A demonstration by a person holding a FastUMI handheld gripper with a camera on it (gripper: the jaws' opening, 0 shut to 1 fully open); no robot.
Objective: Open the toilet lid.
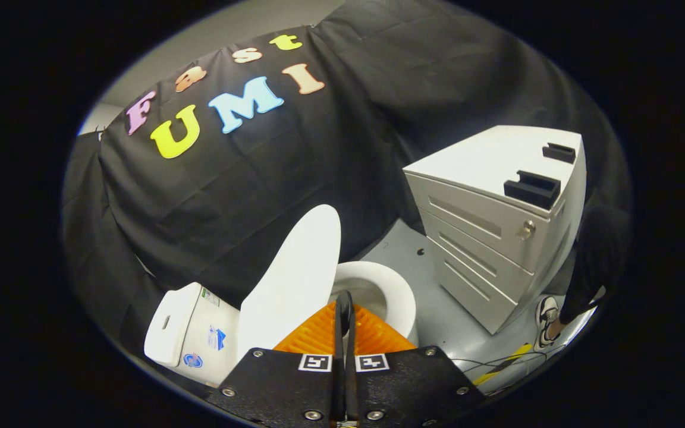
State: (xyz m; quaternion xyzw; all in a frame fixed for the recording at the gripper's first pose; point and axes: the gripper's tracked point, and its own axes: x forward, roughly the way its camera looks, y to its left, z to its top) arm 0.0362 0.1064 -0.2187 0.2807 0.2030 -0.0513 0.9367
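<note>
A: Toilet lid (292, 282) stands already raised at lower centre, leaning toward the tank (191, 333), left of the bowl (387, 291).

B: And the gripper (344, 309)?

A: Its jaws are closed together, holding nothing, just before the bowl. I think the lid is light, stiff, smooth plastic; take its free edge.

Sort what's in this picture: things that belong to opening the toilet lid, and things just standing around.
Belongs to the job:
- toilet lid, raised, leaning towards the tank
- toilet bowl, just beyond the fingers
- gripper, fingers shut together, holding nothing

Just standing around:
- drawer cabinet beside the toilet
- a person's shoe past the cabinet
- cables on the floor
</note>
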